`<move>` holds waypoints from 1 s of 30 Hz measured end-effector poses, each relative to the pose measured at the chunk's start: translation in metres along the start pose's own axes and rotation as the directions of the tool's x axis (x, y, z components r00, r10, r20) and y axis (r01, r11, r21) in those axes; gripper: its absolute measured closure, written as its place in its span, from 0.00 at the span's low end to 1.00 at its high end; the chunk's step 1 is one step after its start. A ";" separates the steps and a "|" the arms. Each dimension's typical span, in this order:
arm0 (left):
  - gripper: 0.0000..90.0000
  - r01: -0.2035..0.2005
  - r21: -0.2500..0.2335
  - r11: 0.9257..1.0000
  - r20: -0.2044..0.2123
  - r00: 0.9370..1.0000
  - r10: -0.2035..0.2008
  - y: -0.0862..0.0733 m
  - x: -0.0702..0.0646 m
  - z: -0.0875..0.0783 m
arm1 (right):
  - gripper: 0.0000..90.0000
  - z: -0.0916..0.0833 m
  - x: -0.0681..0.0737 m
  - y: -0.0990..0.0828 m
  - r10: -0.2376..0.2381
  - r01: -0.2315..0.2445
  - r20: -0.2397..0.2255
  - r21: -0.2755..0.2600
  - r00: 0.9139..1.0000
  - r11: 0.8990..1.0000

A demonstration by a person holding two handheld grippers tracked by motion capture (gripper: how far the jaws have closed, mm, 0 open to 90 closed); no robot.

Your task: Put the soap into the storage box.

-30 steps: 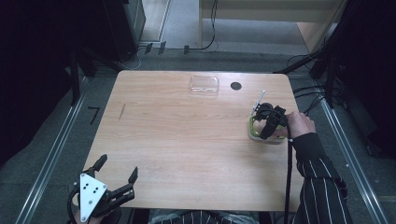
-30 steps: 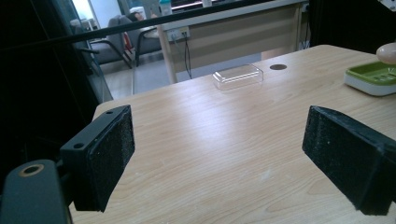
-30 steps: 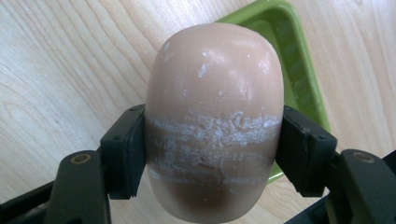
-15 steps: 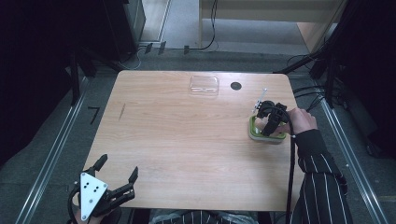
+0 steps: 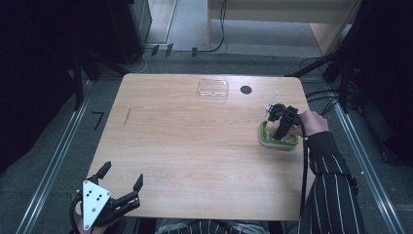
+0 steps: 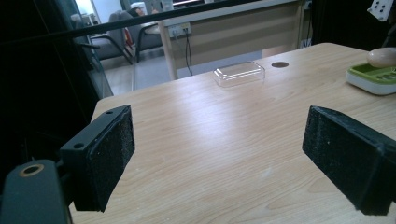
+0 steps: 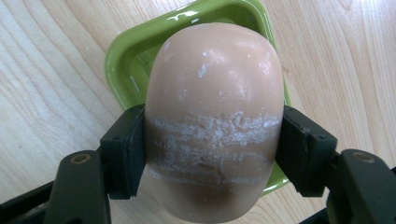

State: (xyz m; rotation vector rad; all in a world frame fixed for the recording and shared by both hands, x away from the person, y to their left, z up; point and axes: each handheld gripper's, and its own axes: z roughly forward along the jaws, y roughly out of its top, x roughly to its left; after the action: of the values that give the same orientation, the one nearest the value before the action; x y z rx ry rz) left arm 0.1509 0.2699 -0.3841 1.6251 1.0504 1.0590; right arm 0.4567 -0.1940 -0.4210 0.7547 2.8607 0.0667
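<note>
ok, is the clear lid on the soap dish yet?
No: the clear lid lies alone at the table's far edge, apart from the green soap dish.

No readable text, label, brand, number or sign appears anywhere.

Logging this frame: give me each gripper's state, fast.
Left gripper: open, holding nothing.
Right gripper: closed on the soap bar, over the green soap dish.

Peach soap bar [image 7: 215, 116], rounded, w/ white scuffed bands across its middle, sits over green soap dish [image 7: 126, 65]. Dish is rectangular, glossy, flat on wood table [image 5: 195, 141] near right edge.
</note>
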 end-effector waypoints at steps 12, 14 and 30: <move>0.11 0.002 0.000 1.000 -0.001 1.000 -0.002 0.000 0.000 -0.001 | 0.37 0.012 -0.007 0.001 -0.011 0.011 -0.002 0.017 1.000 1.000; 0.11 0.004 0.000 1.000 -0.003 1.000 -0.004 0.000 0.001 -0.001 | 0.37 0.014 -0.007 0.001 -0.013 0.013 0.004 0.016 1.000 1.000; 0.11 0.002 0.002 1.000 -0.004 1.000 -0.002 0.000 0.001 -0.001 | 0.37 0.021 -0.009 0.004 -0.039 0.039 0.007 0.027 0.999 0.999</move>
State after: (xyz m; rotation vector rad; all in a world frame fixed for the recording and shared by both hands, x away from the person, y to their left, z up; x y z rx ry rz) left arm 0.1499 0.2710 -0.3840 1.6239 1.0559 1.0608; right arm 0.4699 -0.1953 -0.4399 0.7020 2.8737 0.0209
